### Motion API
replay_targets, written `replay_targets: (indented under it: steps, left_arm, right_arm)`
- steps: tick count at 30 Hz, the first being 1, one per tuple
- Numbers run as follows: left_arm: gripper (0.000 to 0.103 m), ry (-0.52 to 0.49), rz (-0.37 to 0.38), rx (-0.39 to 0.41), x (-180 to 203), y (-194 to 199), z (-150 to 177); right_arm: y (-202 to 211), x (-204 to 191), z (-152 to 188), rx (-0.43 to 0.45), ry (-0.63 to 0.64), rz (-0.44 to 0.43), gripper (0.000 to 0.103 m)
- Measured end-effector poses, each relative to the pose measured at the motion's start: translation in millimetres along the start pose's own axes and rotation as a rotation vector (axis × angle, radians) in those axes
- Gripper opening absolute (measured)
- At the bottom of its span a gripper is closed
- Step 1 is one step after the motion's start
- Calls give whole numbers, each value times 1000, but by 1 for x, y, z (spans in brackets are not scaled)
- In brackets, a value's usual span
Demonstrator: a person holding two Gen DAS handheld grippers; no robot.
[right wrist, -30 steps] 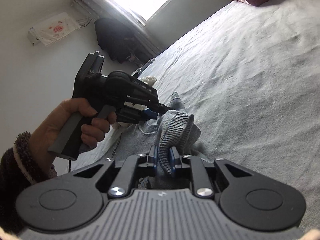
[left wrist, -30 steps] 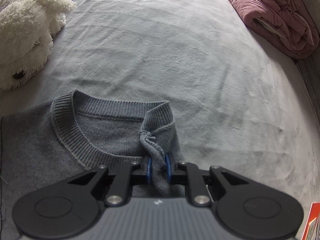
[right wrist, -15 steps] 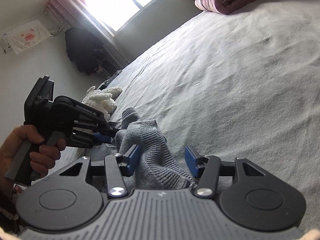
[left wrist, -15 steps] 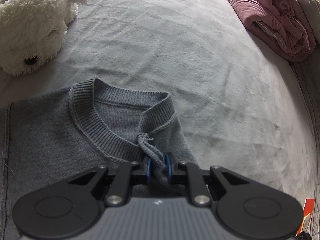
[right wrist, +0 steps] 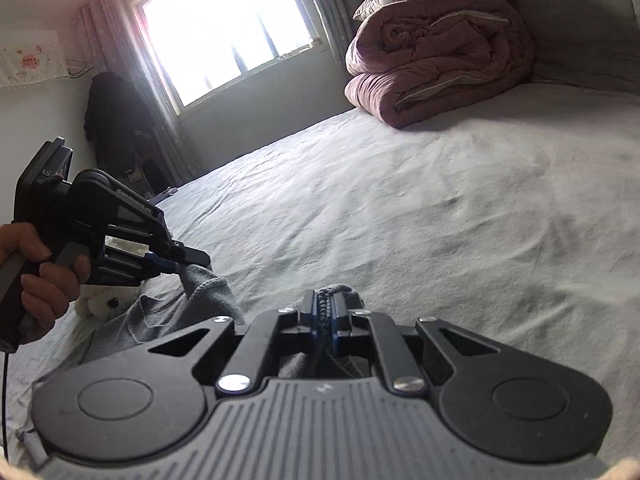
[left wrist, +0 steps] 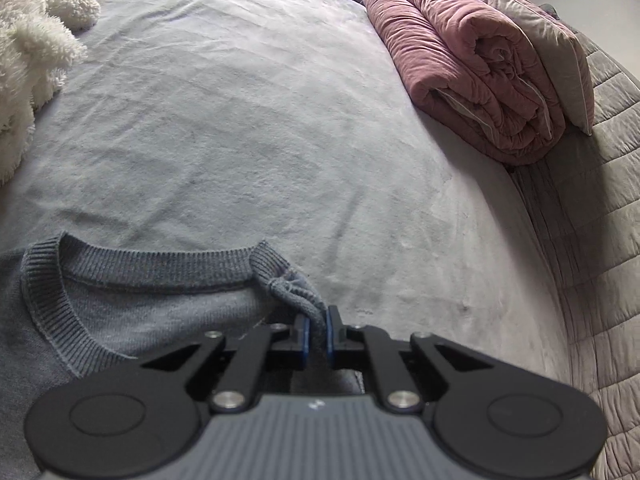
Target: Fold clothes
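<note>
Left gripper (left wrist: 317, 334): jaws narrow, clamped on a bunched fold of the grey sweater (left wrist: 132, 304) just right of the collar (left wrist: 44, 292). Fabric runs taut from the pads up into the neckline.

Right gripper (right wrist: 326, 322): jaws also nearly closed, pinching a ribbed edge of the sweater between the blue pads. Knit bulges out just past the fingertips.

Sweater lies on the near part of the bed (left wrist: 248, 132), collar opening facing far, body spread to the near left in the left wrist view. In the right wrist view it sags between the two grippers, lifted at both pinch points, the rest resting on the sheet.

Right wrist view also shows the left gripper at left, held by a hand (right wrist: 36, 280) on its handle, fingers wrapped around the grip.

Other items:
- white plush toy (left wrist: 28, 60) far left on the bed, apart from the sweater
- pink rolled quilt (left wrist: 472, 76) far right, against a grey pillow (left wrist: 532, 36)
- window (right wrist: 228, 28) on the far wall, bright, curtains either side
- dark garment (right wrist: 112, 120) hanging left of the window
</note>
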State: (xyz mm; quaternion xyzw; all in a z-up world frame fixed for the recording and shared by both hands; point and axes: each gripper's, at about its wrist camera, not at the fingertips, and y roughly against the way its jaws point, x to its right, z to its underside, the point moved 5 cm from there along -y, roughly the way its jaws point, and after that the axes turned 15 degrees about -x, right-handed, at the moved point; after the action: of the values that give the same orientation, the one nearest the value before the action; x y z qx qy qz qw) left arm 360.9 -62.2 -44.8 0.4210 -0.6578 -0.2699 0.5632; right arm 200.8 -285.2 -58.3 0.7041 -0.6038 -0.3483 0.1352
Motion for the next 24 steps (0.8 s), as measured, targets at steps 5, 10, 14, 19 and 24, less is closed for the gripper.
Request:
replay_targets:
  steps: [5, 10, 14, 19, 24]
  left_arm:
    - [5, -31, 19, 39, 18, -22, -13]
    - [5, -69, -7, 77, 24, -49, -24]
    - [5, -77, 6, 96, 21, -74, -29]
    - [10, -125, 35, 183, 19, -82, -23]
    - [23, -125, 61, 187, 14, -63, -13]
  right_arm:
    - [3, 22, -10, 87, 31, 176, 8]
    - [-1, 44, -22, 161, 66, 343, 7]
    - [-11, 61, -24, 160, 73, 430, 7]
    - [-20, 77, -19, 88, 12, 428, 7]
    - [-30, 91, -14, -18, -68, 395, 10]
